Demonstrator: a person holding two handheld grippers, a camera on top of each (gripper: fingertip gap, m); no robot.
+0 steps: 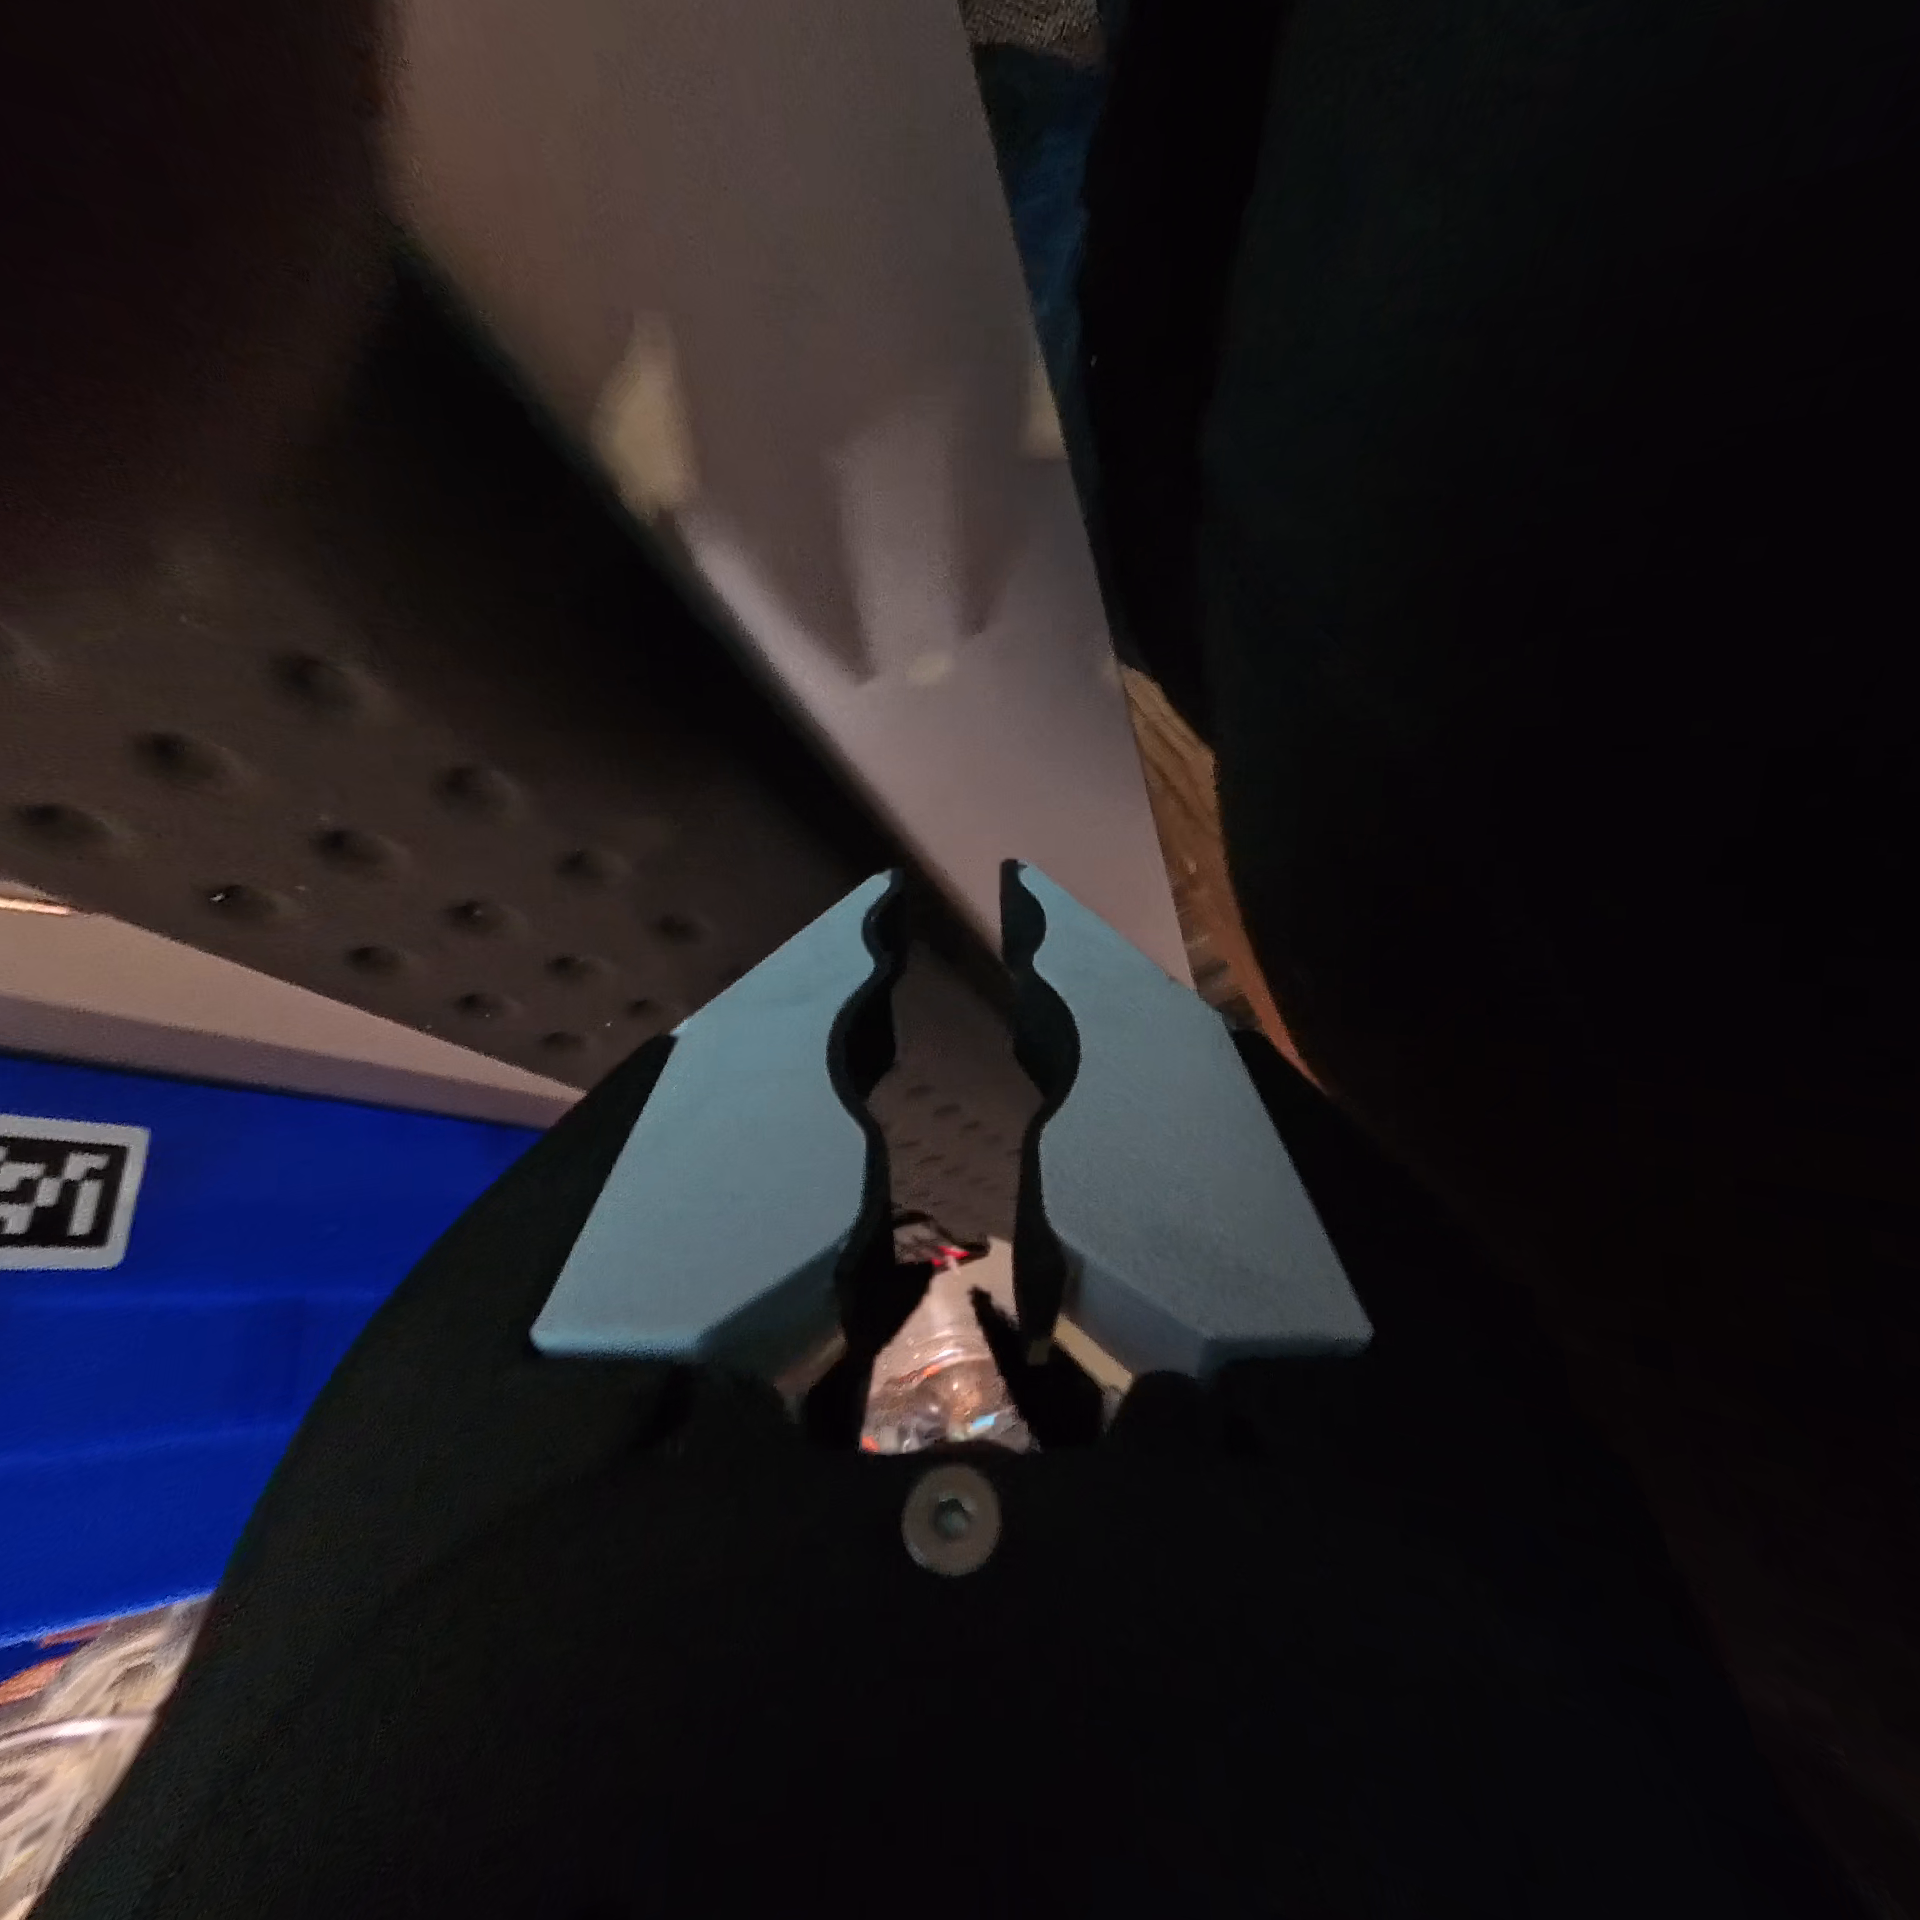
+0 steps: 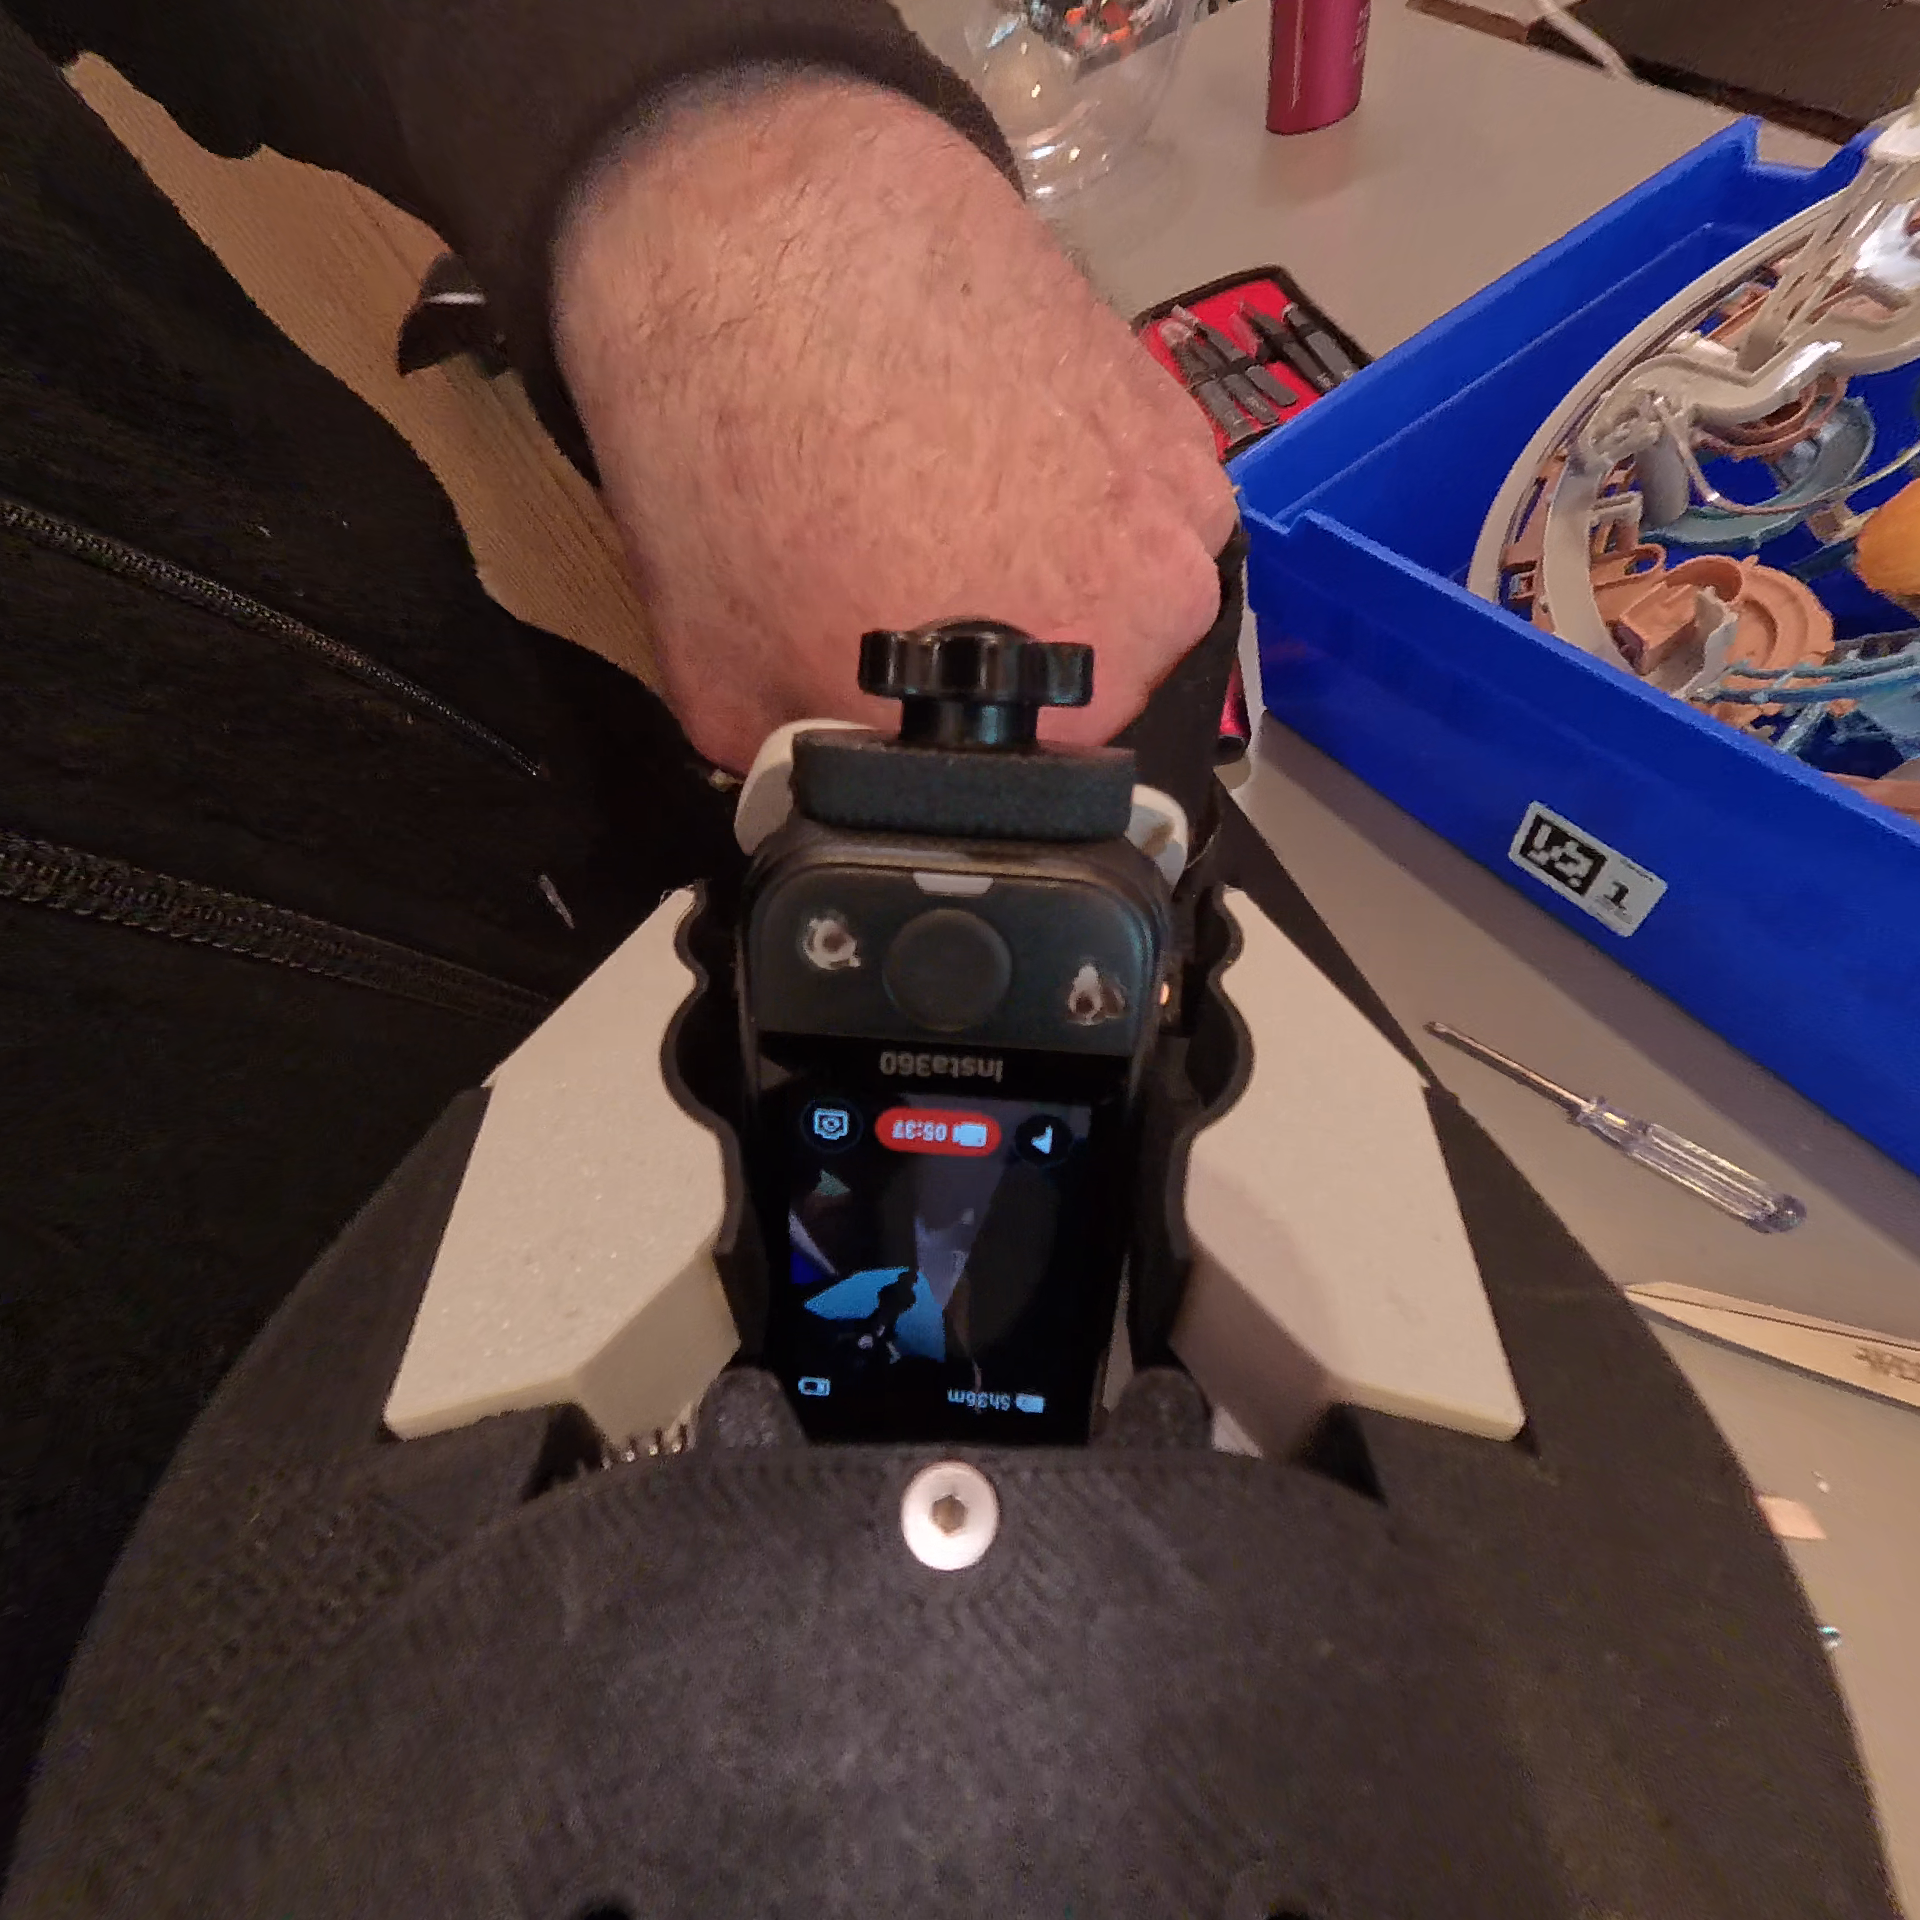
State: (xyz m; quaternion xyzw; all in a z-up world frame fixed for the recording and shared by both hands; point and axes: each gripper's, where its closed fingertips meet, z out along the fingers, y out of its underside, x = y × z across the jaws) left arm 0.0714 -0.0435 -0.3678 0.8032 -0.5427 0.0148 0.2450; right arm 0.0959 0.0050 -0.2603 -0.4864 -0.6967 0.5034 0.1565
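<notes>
Black printed body of your right gripper point(image 2: 951, 997) fills the foreground of the right wrist view, one pale screw head at its centre. Its two cream fingers point(image 2: 582, 1174) are spread wide and bracket a small action camera point(image 2: 940, 1122), screen lit and toward the lens. You cannot tell whether the pads actually press its sides. That camera sits under a black clamp knob point(image 2: 975, 673), and your left hand point(image 2: 873, 416) grips just behind it.

Left wrist view: your left gripper point(image 1: 951, 894) has its blue-grey fingers point(image 1: 717, 1174) parted a little, tips apart, with nothing between them. Just past the tips a dark perforated panel point(image 1: 343, 810) meets a smooth grey surface point(image 1: 727, 364); contact cannot be judged. Dark clothing point(image 1: 1558, 727) fills the right side of that view.

Surface: grey tabletop point(image 2: 1455, 987). On it, to the right, a blue bin point(image 2: 1455, 675) with a marker sticker holds a heap of tan, white and blue plastic parts point(image 2: 1704, 540). Near its wall lies a clear-handled screwdriver point(image 2: 1652, 1148). Farther back: a red case of tweezers point(image 2: 1247, 364), a clear glass vessel point(image 2: 1081, 94) and a magenta cylinder point(image 2: 1314, 62).
</notes>
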